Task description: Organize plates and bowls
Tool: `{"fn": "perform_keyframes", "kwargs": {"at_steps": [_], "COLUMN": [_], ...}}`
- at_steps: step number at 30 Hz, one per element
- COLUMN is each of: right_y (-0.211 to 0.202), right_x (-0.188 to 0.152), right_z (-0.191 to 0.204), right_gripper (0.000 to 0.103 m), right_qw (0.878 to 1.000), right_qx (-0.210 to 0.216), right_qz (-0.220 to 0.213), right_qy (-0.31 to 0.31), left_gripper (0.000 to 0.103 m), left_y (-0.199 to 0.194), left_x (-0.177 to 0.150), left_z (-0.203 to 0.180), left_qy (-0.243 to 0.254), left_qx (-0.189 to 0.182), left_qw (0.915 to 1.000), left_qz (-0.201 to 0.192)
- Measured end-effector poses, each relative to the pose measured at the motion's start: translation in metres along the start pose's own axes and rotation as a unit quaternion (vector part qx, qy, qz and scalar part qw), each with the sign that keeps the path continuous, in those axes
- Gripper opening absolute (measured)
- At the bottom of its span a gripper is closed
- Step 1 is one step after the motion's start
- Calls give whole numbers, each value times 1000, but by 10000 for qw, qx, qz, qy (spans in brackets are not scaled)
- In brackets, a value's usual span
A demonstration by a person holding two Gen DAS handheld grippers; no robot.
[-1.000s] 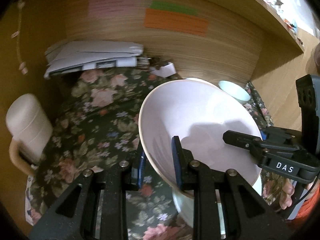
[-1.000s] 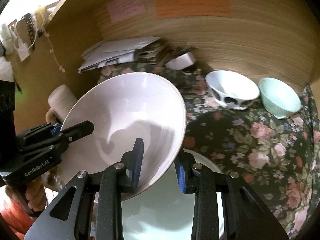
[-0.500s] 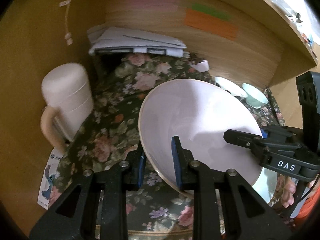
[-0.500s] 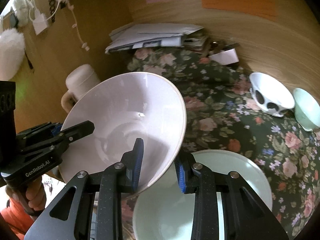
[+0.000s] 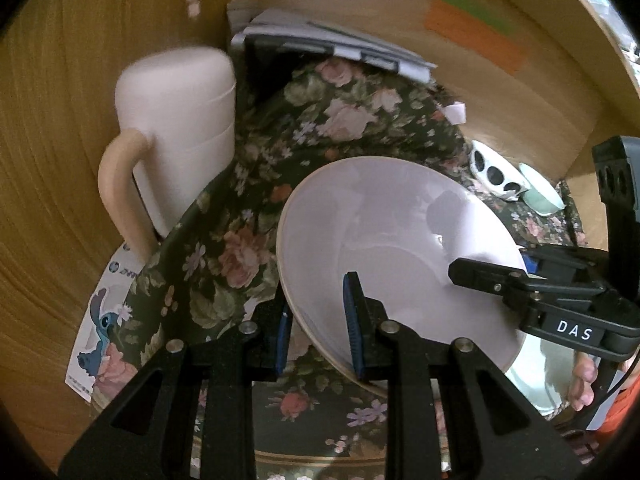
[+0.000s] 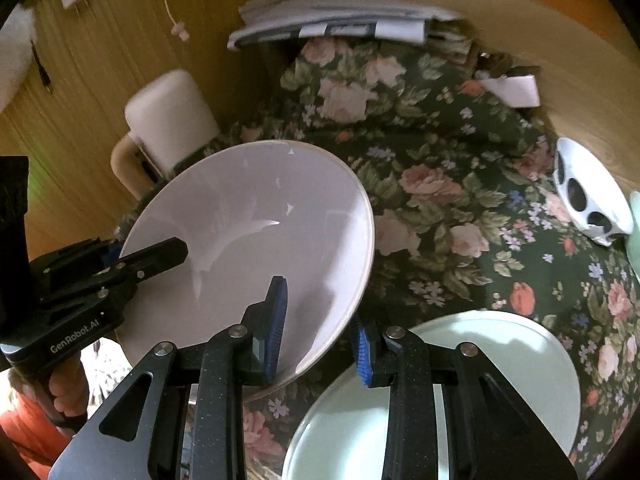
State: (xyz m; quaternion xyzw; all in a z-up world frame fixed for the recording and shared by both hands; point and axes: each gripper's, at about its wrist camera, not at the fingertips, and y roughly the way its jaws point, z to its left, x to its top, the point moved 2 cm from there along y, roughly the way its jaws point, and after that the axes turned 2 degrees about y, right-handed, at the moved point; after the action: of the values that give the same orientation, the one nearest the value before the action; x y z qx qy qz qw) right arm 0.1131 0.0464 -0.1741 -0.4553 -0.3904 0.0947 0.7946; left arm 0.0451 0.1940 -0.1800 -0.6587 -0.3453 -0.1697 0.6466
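Observation:
A large white bowl [image 5: 384,248] [image 6: 256,232] hangs tilted above the floral cloth, held by its rim from two sides. My left gripper [image 5: 318,328] is shut on the near-left rim, with one blue pad inside the bowl and one outside. The right gripper [image 6: 320,336] is shut on the opposite rim in the same way. Each gripper shows in the other's view, the right gripper [image 5: 484,274] and the left gripper [image 6: 160,254]. Below the bowl lies a dark floral plate [image 5: 300,456] with a pale rim. A pale green plate [image 6: 460,380] [image 5: 536,376] lies beside it to the right.
A white jug [image 5: 180,120] [image 6: 168,120] with a beige handle stands close on the left against the wooden wall. A white bowl with black spots [image 6: 588,200] and a small pale green bowl [image 5: 542,196] sit at the far right. Stacked papers [image 6: 340,16] fill the back corner.
Both grippers have carried the white bowl to the left and lower. The jug has grown nearer and the two small bowls have slid to the right edge. The grips are unchanged.

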Motion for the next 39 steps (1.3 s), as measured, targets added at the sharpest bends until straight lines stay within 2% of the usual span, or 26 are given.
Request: {"fn": "perform_keyframes", "kwargs": {"at_steps": [6, 13, 16, 18, 22, 24, 29, 32, 35, 39], "right_y": [17, 22, 17, 10, -5, -12, -38, -57, -77, -101], "right_x": [-2, -6, -6, -7, -8, -9, -9, -9, -9, -6], "right_z": [1, -1, -2, -4, -8, -10, -18, -28, -39, -61], "right_gripper": [27, 30, 30, 32, 36, 41, 42, 47, 51, 51], "right_qw": [9997, 9995, 9997, 9999, 9999, 9999, 9988, 9971, 9944, 9903], "right_qx": [-24, -21, -75, -87, -92, -88, -166, -230, -349, -513], "right_qz": [237, 314, 214, 119, -50, -139, -461, -705, -968, -1233], "right_qy": [-114, -68, -74, -47, -8, 29, 72, 151, 237, 371], "left_gripper": [24, 26, 33, 47, 54, 61, 65, 66, 66, 66], "left_y": [14, 14, 15, 13, 2, -4, -23, -31, -37, -42], "left_x": [-9, -11, -11, -12, -12, -9, 3, 12, 20, 29], "left_z": [6, 1, 2, 1, -6, -10, -17, -25, -36, -57], "left_qy": [-21, 181, 175, 177, 360, 403, 400, 407, 464, 621], "left_qx": [36, 23, 6, 18, 153, 195, 226, 195, 108, 19], "left_qw": [9998, 9998, 9998, 9998, 9992, 9988, 9979, 9973, 9964, 9943], "left_qz": [171, 69, 112, 94, -104, -192, -448, -582, -708, -871]}}
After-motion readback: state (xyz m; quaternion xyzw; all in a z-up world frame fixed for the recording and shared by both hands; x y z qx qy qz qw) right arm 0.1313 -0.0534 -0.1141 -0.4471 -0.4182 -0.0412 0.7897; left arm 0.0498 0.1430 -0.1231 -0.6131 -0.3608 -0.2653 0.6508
